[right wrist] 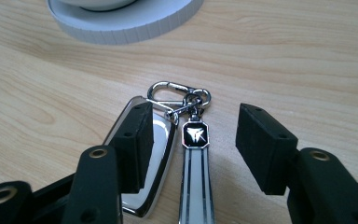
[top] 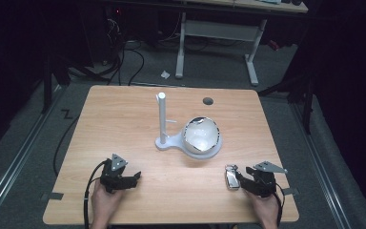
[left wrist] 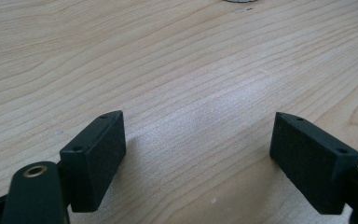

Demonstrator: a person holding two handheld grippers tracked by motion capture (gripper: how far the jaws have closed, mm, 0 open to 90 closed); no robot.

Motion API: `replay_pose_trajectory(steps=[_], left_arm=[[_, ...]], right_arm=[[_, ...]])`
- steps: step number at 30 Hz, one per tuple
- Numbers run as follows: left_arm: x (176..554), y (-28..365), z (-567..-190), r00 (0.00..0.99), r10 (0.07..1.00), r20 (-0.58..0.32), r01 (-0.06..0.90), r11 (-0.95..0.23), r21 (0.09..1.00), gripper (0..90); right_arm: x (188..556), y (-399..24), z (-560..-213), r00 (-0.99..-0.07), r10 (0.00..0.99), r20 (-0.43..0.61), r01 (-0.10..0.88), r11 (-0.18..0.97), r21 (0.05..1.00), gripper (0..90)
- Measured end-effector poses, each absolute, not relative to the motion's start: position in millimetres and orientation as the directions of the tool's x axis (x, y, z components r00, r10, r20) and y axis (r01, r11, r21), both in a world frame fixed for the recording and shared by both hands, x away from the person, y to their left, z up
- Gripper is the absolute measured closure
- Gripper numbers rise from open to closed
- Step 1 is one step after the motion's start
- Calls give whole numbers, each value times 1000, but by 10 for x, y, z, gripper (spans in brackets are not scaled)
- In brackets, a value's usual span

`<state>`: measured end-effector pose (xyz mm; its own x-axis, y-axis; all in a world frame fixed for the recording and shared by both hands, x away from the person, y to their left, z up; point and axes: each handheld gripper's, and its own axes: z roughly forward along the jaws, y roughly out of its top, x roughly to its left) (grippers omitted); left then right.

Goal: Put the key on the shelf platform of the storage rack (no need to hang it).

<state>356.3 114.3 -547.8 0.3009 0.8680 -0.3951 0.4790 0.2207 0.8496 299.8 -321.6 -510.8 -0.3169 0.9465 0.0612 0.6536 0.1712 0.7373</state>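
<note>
Pale wooden table top (right wrist: 307, 56): light grain, smooth, faint sheen. Silver key fob with chrome-look casing (right wrist: 161, 154): glossy, mirror-bright rim. Flat metal strap tag with black emblem plate (right wrist: 196, 158): polished, with dark lengthwise stripes. Silver metal carabiner clip (right wrist: 168, 93): shiny, smooth. White plastic stand with round base and upright post (top: 162, 119): matt, base edge finely ribbed. Round bowl on stand (top: 201, 135): glossy, reflective. Black right gripper (right wrist: 193, 144) and black left gripper (left wrist: 198, 156): pads matt, finely textured.
</note>
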Motion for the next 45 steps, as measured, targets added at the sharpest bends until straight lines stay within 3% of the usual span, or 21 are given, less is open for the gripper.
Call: replay_pose_trajectory(steps=[10, 19, 25, 45], left_arm=[[3563, 1142, -5478, 300, 867, -397, 479, 223, 849, 187], [3563, 1143, -5478, 301, 868, -395, 479, 221, 850, 187], [3563, 1141, -5478, 300, 868, -397, 479, 223, 849, 187], [3563, 1141, -5478, 300, 867, -397, 479, 223, 849, 187]], right_arm=[[3028, -3224, -5191, -324, 942, 81, 677, 171, 716, 550], [3040, -3264, -5216, -325, 942, 80, 689, 177, 703, 697], [3041, -3250, -5209, -340, 938, 68, 683, 196, 703, 742], [3020, -3231, -5203, -357, 933, 45, 660, 218, 719, 754]])
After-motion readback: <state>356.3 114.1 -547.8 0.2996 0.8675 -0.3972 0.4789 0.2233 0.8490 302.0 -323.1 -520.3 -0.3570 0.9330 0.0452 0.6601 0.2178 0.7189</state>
